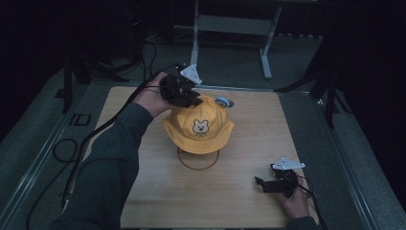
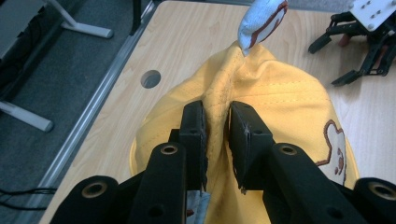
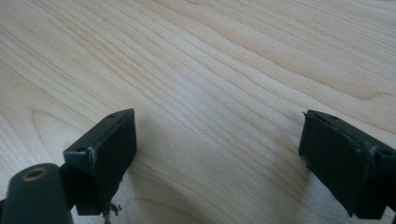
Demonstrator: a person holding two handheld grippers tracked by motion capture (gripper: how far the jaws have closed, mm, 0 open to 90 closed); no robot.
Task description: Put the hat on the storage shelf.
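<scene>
A yellow bucket hat (image 1: 198,125) with a bear face on its front sits on a thin wire stand (image 1: 197,163) in the middle of the wooden table. A small blue ear (image 2: 259,21) sticks out at its crown. My left gripper (image 2: 217,121) comes in from the back left at the top of the hat (image 2: 280,102). A raised fold of the yellow cloth fills the narrow gap between its pads. Near the front right corner my right gripper (image 1: 265,182) rests low over bare wood. Its jaws (image 3: 217,140) stand wide open with nothing between them.
The light wood table (image 1: 239,201) has a round hole (image 2: 150,79) near its edge beside the hat. Cables (image 1: 72,148) trail off the left side over grey floor. A metal frame (image 1: 230,28) stands beyond the far edge.
</scene>
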